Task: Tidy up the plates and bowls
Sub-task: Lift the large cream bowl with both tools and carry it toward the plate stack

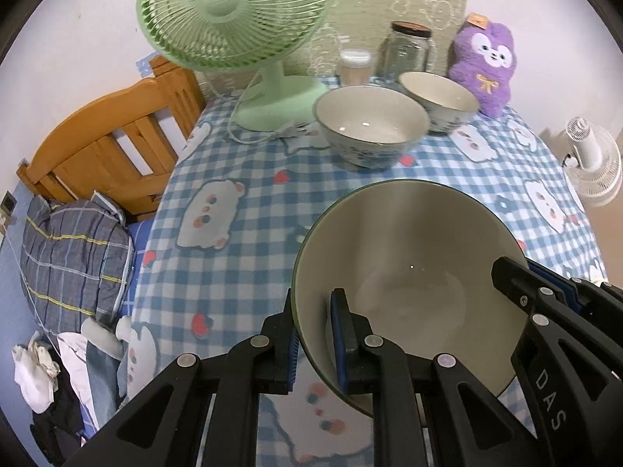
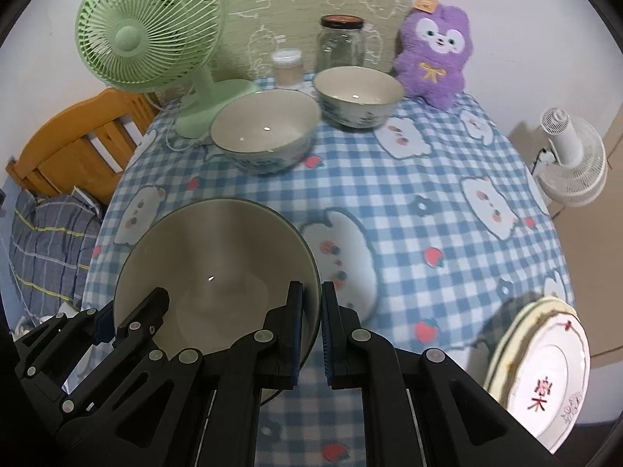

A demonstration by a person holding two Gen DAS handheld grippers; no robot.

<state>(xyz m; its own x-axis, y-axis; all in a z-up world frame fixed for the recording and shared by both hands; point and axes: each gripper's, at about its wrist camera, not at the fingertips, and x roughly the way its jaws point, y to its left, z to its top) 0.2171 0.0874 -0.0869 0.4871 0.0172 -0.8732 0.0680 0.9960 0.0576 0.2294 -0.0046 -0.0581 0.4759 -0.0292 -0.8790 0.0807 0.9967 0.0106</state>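
Our left gripper (image 1: 313,344) pinches the big bowl's (image 1: 409,272) left rim; our right gripper (image 2: 310,336) pinches its right rim, so we hold it together above the table's (image 2: 428,202) near edge. To nest it well, we keep it level over the nearer of two bowls (image 2: 264,128) ahead; plates (image 2: 541,369) sit at the near right corner.
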